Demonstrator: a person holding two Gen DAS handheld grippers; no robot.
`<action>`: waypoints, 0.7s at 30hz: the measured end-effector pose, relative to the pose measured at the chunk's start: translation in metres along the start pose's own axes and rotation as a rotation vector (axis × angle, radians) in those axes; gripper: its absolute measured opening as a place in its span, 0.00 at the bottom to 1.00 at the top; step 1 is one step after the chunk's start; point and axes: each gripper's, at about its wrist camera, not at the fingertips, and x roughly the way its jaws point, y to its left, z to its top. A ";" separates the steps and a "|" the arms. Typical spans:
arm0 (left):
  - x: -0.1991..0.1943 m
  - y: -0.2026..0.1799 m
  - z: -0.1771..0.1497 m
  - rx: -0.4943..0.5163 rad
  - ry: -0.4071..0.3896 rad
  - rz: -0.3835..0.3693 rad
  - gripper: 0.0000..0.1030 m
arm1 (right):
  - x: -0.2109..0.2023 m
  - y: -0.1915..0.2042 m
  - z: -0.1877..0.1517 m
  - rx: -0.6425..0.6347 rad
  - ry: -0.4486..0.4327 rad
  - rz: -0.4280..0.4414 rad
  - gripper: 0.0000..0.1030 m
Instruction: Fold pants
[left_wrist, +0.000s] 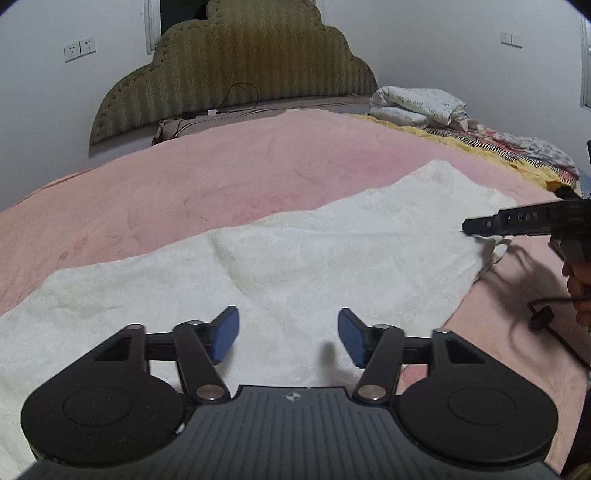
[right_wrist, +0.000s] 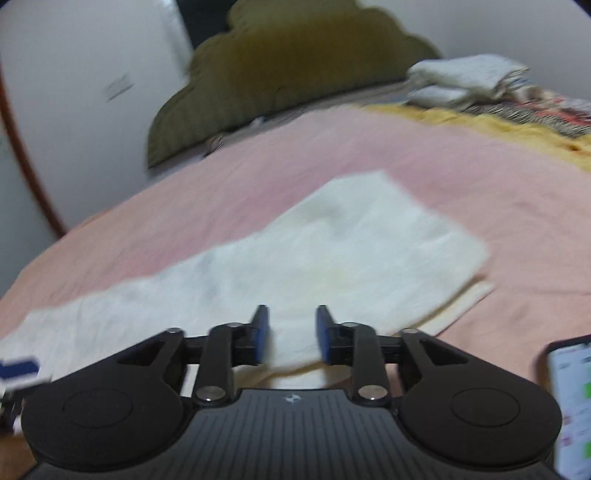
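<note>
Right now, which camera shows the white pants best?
The left wrist view: the white pants are sharp there, with creases and far edge readable. The right wrist view shows more of their outline on the pink bedspread, but motion blur smears it.

Left gripper (left_wrist: 288, 334), right gripper (right_wrist: 291, 334): jaws apart.

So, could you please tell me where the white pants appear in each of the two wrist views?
Left wrist: the white pants run from lower left to mid right, under the left gripper.
Right wrist: they cross the centre, blurred.
Shared landmark: the green headboard.
</note>
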 end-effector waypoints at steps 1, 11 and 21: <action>0.001 -0.003 -0.002 0.012 0.007 0.010 0.63 | 0.003 -0.001 -0.004 -0.017 0.003 -0.005 0.37; 0.006 0.008 -0.001 -0.142 0.026 0.118 0.70 | -0.057 -0.053 0.000 0.136 -0.083 -0.073 0.60; -0.004 0.009 0.008 -0.270 0.051 0.113 0.70 | -0.015 -0.089 -0.006 0.466 -0.049 0.130 0.61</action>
